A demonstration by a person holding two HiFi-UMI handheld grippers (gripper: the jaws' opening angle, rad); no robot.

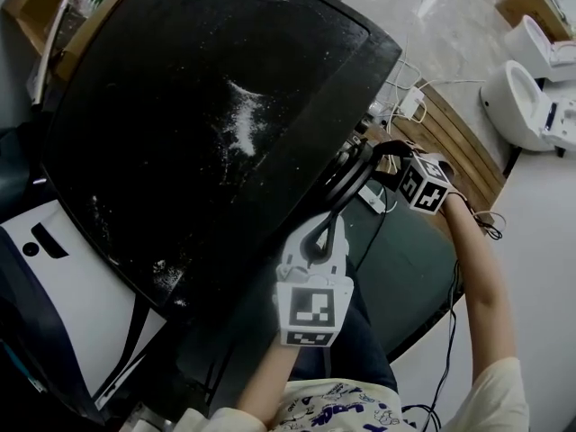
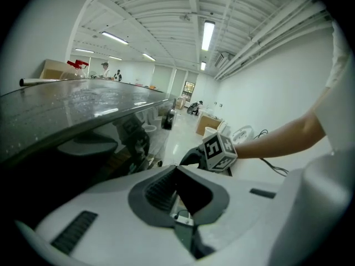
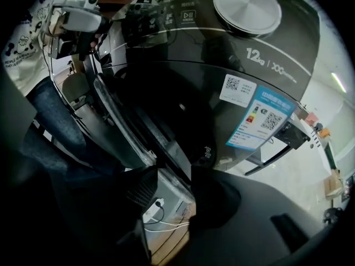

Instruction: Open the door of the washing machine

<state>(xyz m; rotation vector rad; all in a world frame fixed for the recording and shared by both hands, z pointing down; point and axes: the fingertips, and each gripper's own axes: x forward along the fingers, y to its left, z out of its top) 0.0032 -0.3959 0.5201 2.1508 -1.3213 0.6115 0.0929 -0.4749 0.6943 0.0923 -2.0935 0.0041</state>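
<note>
The black washing machine (image 1: 207,124) fills the head view from above. In the right gripper view its front shows, with the round dark door (image 3: 166,110) under the control panel. The door's rim (image 1: 346,183) stands out a little from the machine's front. My right gripper (image 3: 173,173) straddles that rim with a pad against each side of it; in the head view the right gripper (image 1: 382,158) sits at the machine's right front corner. My left gripper (image 1: 321,228) hovers just in front of the door, fingertips together and holding nothing. In its own view the left gripper (image 2: 177,168) points toward the right one's marker cube (image 2: 220,153).
A silver dial (image 3: 247,7) and an energy label (image 3: 260,118) are on the machine's front. A wooden pallet (image 1: 459,142) with cables and a white adapter (image 1: 412,106) lies beside the machine. White toilets (image 1: 526,97) stand at the right. A white appliance (image 1: 63,286) is at the left.
</note>
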